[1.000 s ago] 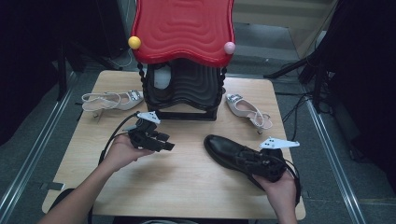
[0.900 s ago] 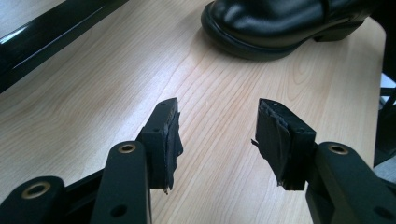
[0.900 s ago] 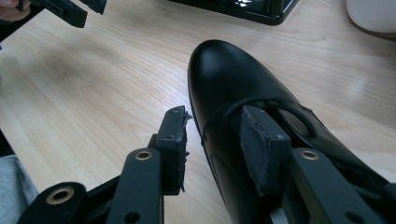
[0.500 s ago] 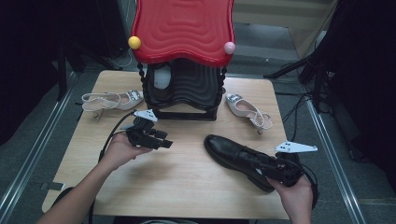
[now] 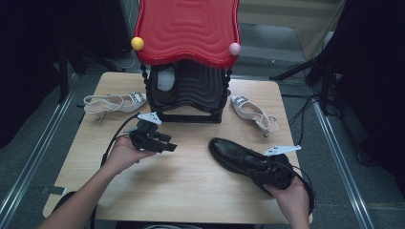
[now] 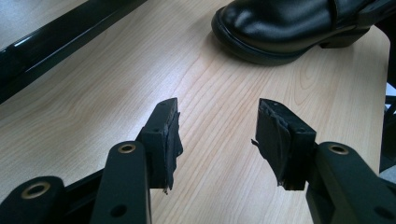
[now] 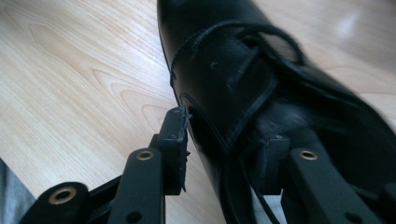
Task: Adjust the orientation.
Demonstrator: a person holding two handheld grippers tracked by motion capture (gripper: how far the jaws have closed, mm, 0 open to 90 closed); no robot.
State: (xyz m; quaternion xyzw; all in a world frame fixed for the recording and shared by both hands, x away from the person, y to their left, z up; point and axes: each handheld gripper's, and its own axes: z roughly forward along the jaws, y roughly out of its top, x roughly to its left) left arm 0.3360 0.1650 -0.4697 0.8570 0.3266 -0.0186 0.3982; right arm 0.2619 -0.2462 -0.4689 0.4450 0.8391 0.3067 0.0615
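A black leather lace-up shoe (image 5: 236,155) lies on the wooden table (image 5: 191,191), toe toward the middle. My right gripper (image 5: 267,172) sits at the shoe's rear. In the right gripper view the right gripper (image 7: 224,156) has one jaw against the outer side of the shoe (image 7: 243,70) and the other inside its opening. Its jaws have just been closing and now hold the shoe's side. My left gripper (image 5: 168,147) rests low over the table left of centre. In its own view the left gripper (image 6: 217,135) is open with nothing between the jaws, and the shoe (image 6: 289,23) lies ahead of it.
A black shoe rack (image 5: 191,88) with a wavy red top (image 5: 186,28) stands at the back centre. One beige heeled sandal (image 5: 112,102) lies to its left, another (image 5: 253,112) to its right. The table's right edge is close to my right hand.
My right hand swung out to the right, then came back and down onto the shoe's rear. The shoe has hardly shifted. My left hand has stayed still.
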